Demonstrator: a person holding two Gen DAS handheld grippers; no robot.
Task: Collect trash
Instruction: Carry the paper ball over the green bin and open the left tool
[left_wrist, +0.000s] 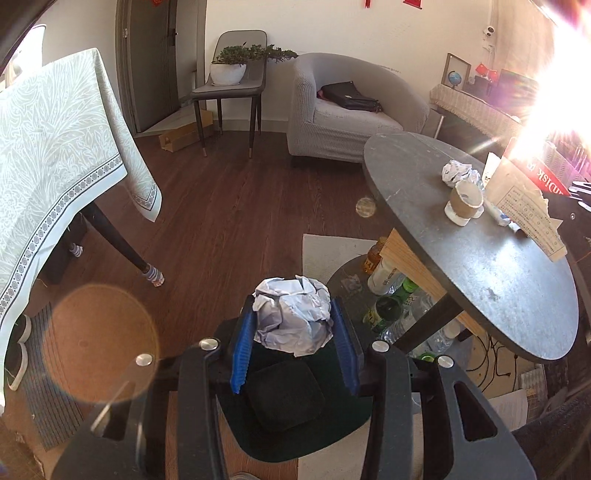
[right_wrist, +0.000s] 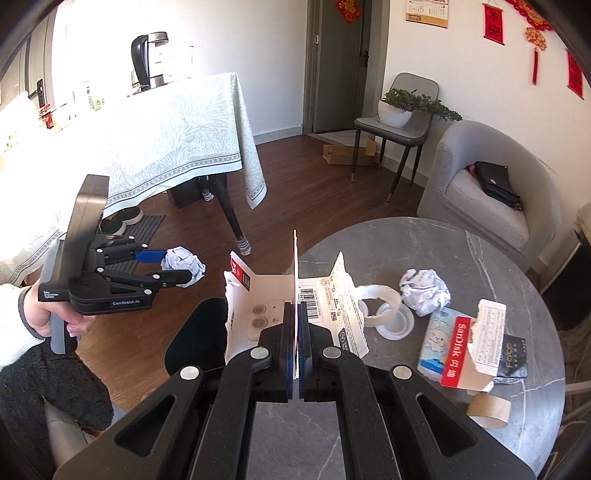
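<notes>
left gripper: blue pads clamped on a paper ball, lower centre of left view; in right view it sits at left, over the floor
right gripper: jaws together, pinching a torn white card edge-on, frame centre
bin: dark, directly under the paper ball, bottom centre
table: round, grey, right half of right view
left on table: second paper ball, red pack, paper cup, brown sleeve
</notes>
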